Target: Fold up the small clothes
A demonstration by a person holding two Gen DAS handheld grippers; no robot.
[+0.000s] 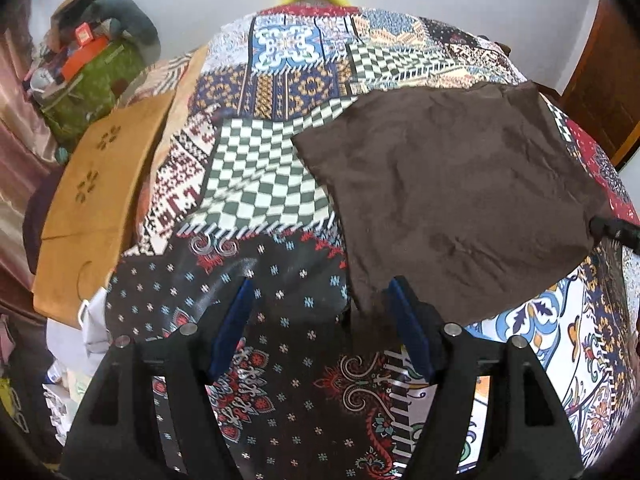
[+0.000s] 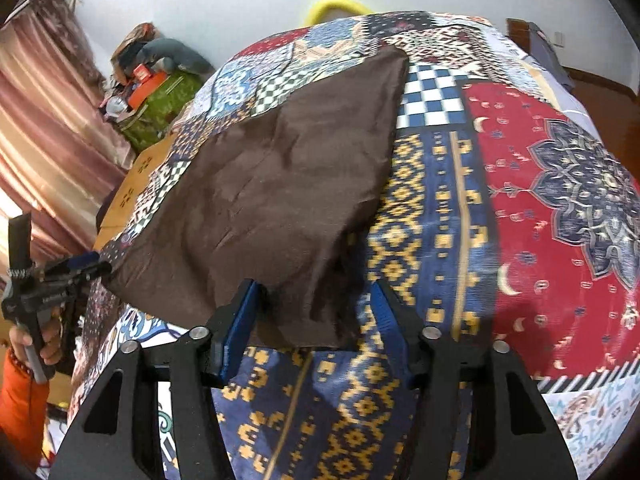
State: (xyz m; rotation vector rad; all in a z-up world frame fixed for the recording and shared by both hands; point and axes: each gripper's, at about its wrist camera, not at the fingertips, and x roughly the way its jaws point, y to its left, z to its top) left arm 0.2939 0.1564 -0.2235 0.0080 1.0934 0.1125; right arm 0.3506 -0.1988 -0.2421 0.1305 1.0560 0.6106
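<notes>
Both grippers point steeply down at the bed. Left gripper (image 1: 320,312) spread wide over the patchwork bedspread (image 1: 280,184), holding nothing. Right gripper (image 2: 316,312) half-spread, brown cloth's (image 2: 280,200) near corner between my fingers (image 2: 234,328), not pinched.

We see a patchwork-print bedspread (image 1: 280,168) of checkered, floral and geometric panels covering the whole work surface; its red panel with crescents and a dark medallion (image 2: 560,184) lies at the right. Beside the left edge rests a tan board with flower-shaped cut-outs (image 1: 100,184). Beyond it we note a green patterned bag (image 1: 96,84) carrying an orange box (image 1: 84,56), pink curtains (image 2: 52,120), and a yellow fuzzy arc (image 2: 336,6) against the pale wall.
</notes>
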